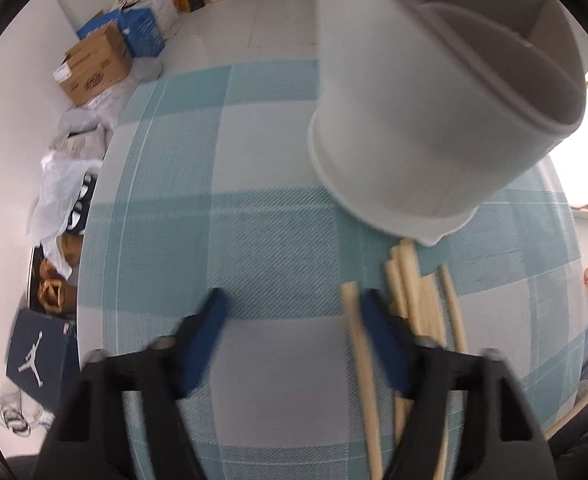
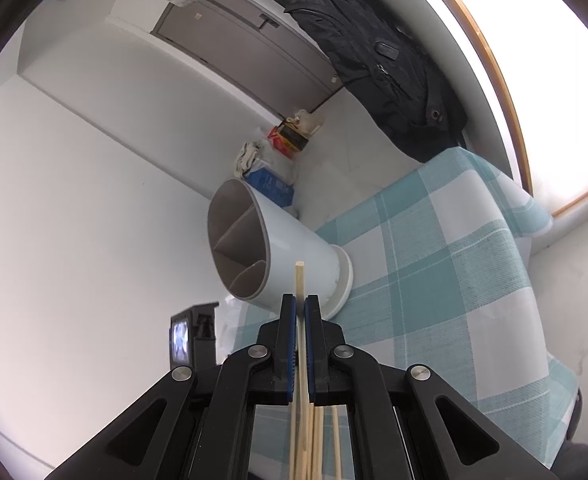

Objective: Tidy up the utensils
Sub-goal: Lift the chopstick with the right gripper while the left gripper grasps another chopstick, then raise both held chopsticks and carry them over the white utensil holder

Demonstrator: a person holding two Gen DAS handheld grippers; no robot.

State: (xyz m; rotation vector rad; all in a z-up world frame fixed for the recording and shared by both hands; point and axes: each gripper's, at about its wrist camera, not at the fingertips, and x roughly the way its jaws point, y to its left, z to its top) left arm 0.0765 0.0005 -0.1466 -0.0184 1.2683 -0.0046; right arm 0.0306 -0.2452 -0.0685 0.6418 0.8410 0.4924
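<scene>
A white utensil holder [image 1: 414,120] with grey inner dividers stands on the teal-and-white checked tablecloth [image 1: 253,240]. Several pale wooden chopsticks [image 1: 414,292] lie in a loose pile in front of its base. My left gripper [image 1: 294,298] points down at the cloth with its jaws apart; one chopstick [image 1: 360,360] lies just inside its right finger, and the left pad is well clear of it. In the right wrist view my right gripper [image 2: 300,300] is shut on a chopstick [image 2: 300,280] that sticks out towards the holder [image 2: 285,248]. More chopsticks [image 2: 318,440] show below its fingers.
Cardboard boxes [image 1: 93,64], a blue box [image 1: 143,32], plastic bags [image 1: 57,192] and a dark shoe box [image 1: 37,352] crowd the floor left of the table. A black backpack [image 2: 382,60] hangs past the table's far end. A black device with a small screen [image 2: 193,336] sits left of the holder.
</scene>
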